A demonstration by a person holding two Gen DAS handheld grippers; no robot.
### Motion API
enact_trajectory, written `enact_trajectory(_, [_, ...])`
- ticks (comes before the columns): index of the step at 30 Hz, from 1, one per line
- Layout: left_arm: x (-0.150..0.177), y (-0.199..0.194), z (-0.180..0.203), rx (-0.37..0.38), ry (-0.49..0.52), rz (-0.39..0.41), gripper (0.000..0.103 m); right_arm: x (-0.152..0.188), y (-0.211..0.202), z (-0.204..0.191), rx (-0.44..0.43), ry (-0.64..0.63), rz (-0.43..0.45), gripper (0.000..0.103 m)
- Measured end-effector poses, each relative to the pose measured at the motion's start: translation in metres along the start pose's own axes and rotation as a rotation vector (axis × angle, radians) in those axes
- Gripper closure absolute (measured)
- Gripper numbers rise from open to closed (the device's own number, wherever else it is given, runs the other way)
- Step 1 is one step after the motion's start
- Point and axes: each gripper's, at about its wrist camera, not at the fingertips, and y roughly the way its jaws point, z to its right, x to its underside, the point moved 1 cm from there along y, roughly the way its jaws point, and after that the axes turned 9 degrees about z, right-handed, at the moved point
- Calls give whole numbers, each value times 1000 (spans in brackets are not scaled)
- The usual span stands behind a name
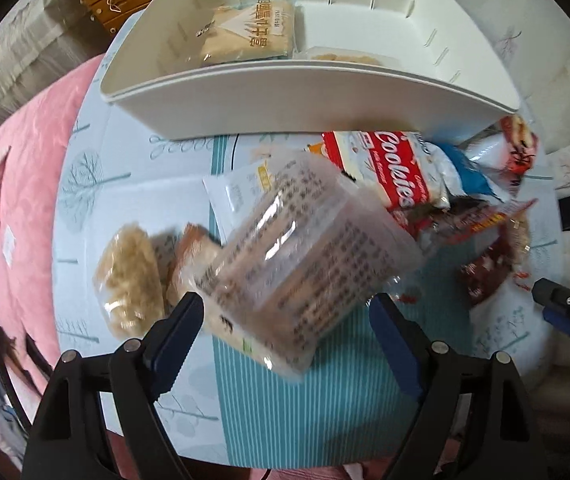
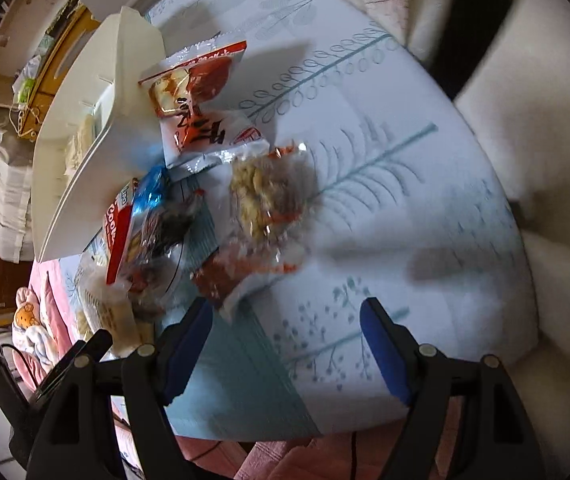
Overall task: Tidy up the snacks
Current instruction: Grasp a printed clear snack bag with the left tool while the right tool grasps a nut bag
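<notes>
In the left wrist view my left gripper (image 1: 287, 316) stands open around the near end of a clear printed snack pack (image 1: 301, 252), which lies tilted on the table. A round rice cake pack (image 1: 129, 276) lies to its left. A red "Cookies" pack (image 1: 385, 168) and other red wrappers (image 1: 485, 236) lie behind it. The white divided bin (image 1: 269, 92) holds a beige pack (image 1: 245, 32). My right gripper (image 2: 285, 320) is open and empty, just short of a clear pack of pale snacks (image 2: 265, 200). A red and white pack (image 2: 201, 108) leans by the bin (image 2: 97, 152).
The table has a pale blue patterned cloth (image 2: 385, 184) with a teal striped band (image 1: 349, 360). A pink blanket (image 1: 25, 184) lies at the left. Cream cushions (image 2: 525, 120) lie beyond the table's right edge. The right gripper's tip (image 1: 561, 308) shows at the left view's right edge.
</notes>
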Motion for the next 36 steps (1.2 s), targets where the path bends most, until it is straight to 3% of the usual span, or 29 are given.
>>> enact_trajectory(6, [-13, 14, -2, -16, 12, -8, 16, -17, 20, -10, -3, -25, -43, 26])
enact_trajectory(12, [-21, 34, -10, -22, 1, -30, 10, -30, 35, -19, 48, -53, -50, 26])
enact_trajectory(22, [-28, 58, -17, -41, -63, -24, 10, -43, 51, -34, 121, -119, -69, 26])
enact_trajectory(25, [-27, 60, -13, -60, -57, -11, 12, -47, 54, -49, 142, -135, -67, 28])
enact_trajectory(29, [-20, 55, -6, -74, -63, 6, 20, -41, 58, -60, 188, -167, -64, 39])
enact_trajectory(36, [-12, 44, 3, -85, -85, -28, 30, -40, 59, -56, 160, -143, -72, 48])
